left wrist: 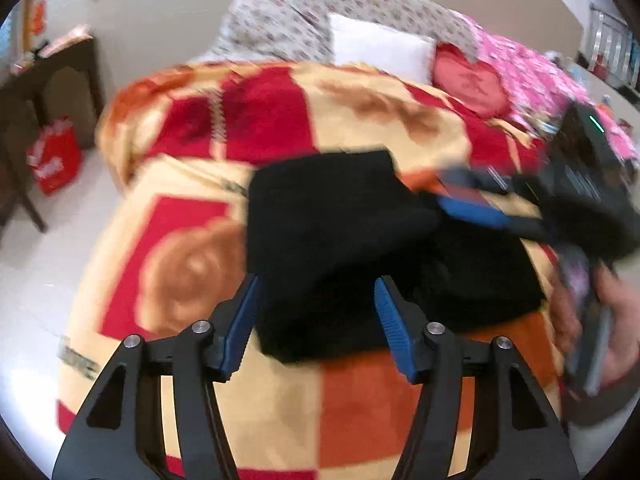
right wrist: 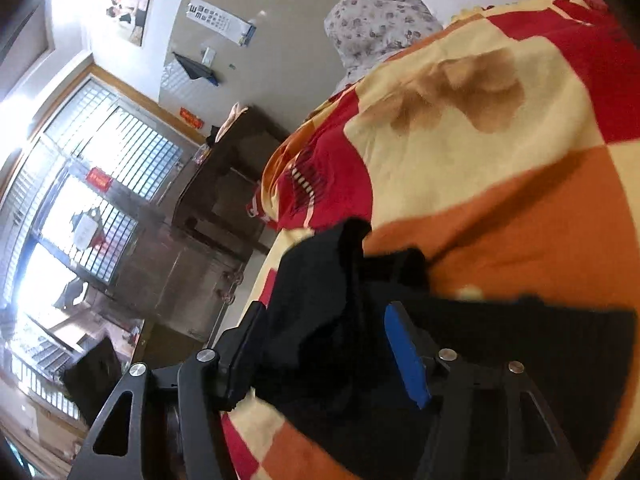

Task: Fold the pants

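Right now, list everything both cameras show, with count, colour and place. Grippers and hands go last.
pants: one, black, partly folded on the blanket, mid-bed
blanket: one, red, orange and cream checks with brown flowers, covering the bed
white pillow: one, white, head of the bed
floral bedding: one heap, grey-white, behind the pillow
pink quilt: one, pink patterned, far right of the bed
red bag: one, red, on the floor by dark furniture
window: one, barred, left in the right wrist view
left gripper: open, over the pants' near edge
right gripper: black cloth between its jaws; grip unclear
hand: one, holding the right gripper's handle
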Demonstrator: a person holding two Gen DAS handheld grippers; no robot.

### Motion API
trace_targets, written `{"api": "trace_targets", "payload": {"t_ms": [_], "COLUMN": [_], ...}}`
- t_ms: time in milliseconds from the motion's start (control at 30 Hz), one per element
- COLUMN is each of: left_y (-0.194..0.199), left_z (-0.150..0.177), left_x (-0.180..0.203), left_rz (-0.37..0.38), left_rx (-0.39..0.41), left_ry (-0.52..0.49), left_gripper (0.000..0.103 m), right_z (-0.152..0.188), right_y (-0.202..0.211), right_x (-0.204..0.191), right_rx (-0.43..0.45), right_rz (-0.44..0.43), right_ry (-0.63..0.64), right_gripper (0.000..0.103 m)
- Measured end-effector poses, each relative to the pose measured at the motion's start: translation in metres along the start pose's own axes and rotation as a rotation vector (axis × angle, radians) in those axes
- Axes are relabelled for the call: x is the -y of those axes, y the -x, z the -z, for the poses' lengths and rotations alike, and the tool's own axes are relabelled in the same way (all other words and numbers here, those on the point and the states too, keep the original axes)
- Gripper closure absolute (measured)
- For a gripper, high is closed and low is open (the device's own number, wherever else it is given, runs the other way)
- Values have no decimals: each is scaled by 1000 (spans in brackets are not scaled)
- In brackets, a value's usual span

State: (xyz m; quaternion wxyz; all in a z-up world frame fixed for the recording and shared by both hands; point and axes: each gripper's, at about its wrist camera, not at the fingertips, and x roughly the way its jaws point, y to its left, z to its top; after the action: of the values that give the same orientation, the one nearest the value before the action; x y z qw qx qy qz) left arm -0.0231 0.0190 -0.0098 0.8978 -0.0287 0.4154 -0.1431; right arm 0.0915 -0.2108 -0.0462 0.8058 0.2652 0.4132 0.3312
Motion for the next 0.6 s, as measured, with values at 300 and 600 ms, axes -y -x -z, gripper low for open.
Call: {"api": "trace_targets", "payload": {"t_ms": [300, 600], "left_y": [-15, -32], "left_z": [4, -2], "left_x": [0, -24], "left_rz": [313, 423], "left_rx": [-132, -122], "left_ry": [293, 629], "left_gripper": [42, 26], "right_z": [-28, -32], "right_y": [-27, -32], "right_x": [1, 2], "right_rx": [-46, -50], "right_rz": [7, -13], "right_ry": [-23, -22], "right_gripper": [40, 37]}}
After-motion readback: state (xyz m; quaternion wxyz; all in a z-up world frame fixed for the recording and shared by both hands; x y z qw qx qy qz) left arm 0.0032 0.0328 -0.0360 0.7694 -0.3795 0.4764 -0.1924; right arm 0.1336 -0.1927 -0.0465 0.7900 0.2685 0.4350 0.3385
